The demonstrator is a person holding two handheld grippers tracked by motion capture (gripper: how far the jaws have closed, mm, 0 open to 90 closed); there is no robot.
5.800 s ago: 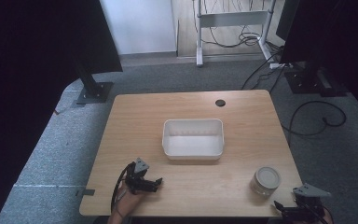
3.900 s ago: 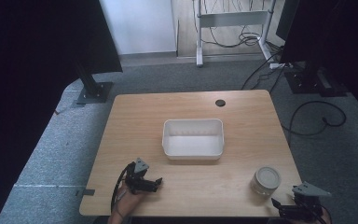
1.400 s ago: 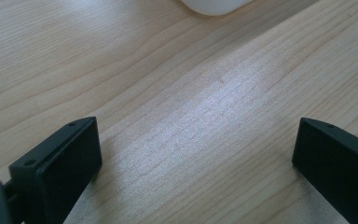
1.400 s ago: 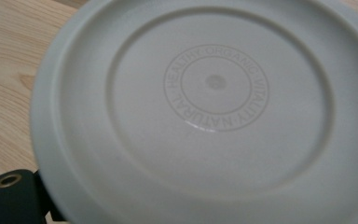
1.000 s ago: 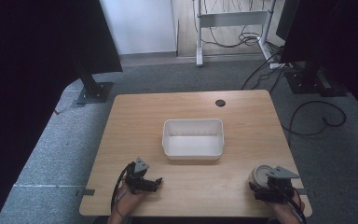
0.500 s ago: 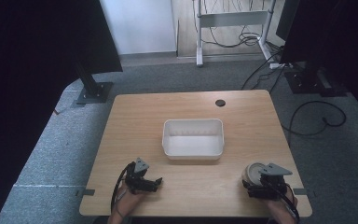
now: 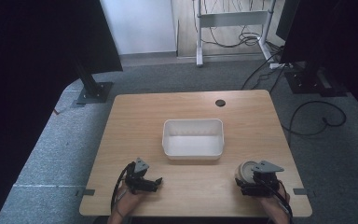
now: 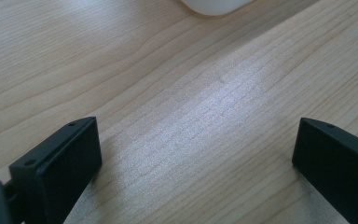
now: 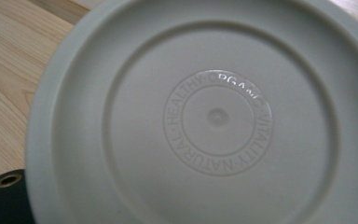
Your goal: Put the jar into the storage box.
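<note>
A round tub with a pale grey lid (image 7: 245, 171) sits near the table's front right edge. Its lid (image 9: 214, 116), embossed with ring lettering, is very close in the right gripper view. My right gripper (image 7: 252, 181) is around the tub and appears shut on it; one black jaw shows beside the lid's lower left rim, the other is hidden. My left gripper (image 7: 153, 183) rests on the wood near the front left, open, with bare tabletop between its jaws (image 8: 196, 154). A white rectangular bin (image 7: 193, 138) stands empty at mid table.
The wooden table (image 7: 144, 116) has a cable hole (image 7: 220, 102) at the back right. The bin's corner (image 8: 214, 4) shows ahead of the left gripper. Dark stands and cables are on the floor beyond the table.
My right gripper came in from the front right corner to the tub, and tub and gripper have shifted a little to the left. The left gripper has not moved.
</note>
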